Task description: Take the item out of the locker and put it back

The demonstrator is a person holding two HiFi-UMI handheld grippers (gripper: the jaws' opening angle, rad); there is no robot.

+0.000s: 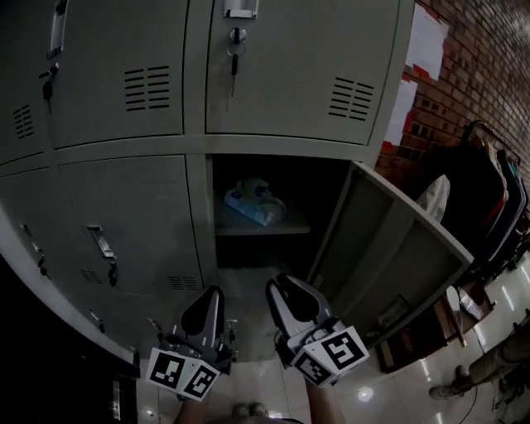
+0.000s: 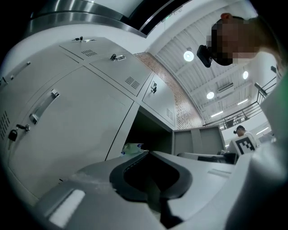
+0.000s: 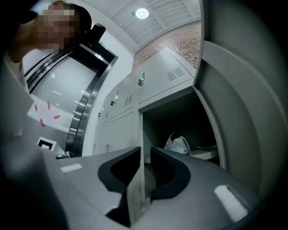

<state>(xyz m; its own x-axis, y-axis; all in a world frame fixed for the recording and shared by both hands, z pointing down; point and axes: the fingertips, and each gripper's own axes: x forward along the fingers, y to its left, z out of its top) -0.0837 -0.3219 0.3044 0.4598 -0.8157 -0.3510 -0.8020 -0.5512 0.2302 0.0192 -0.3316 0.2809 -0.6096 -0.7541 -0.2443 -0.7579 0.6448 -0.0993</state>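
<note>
Two hand-held grippers hang before a bank of grey steel lockers (image 1: 124,207), where one lower compartment stands open, its grey metal door (image 1: 389,248) swung out to the right. The task's item, a soft white-and-blue plastic packet (image 1: 255,203), lies on the grey inner shelf (image 1: 294,229), nearer the shelf's left edge than its right and back from its front edge, well apart from both tools. The left gripper (image 1: 209,296) has its fingers closed tip to tip with nothing in them, while the right gripper (image 1: 286,288) shows its fingers a narrow slit apart, also empty. The step in hand looks to be the reach for the packet, not yet begun in earnest. It would go best with one gripper's fingers spread wide before they cross the locker's threshold, entering level above the shelf's front edge and clear of the door. They should then close across the packet's thick middle rather than a loose corner, since the wrapper appears slack and likely to sag or slip. As for writing, the blue print on the packet is too small to read, the white label holder (image 1: 240,8) atop the upper door shows no legible text, the papers (image 1: 426,41) on the brick wall (image 1: 489,66) are unreadable, and the cubes (image 1: 331,354) carry only black-and-white square markers
</note>
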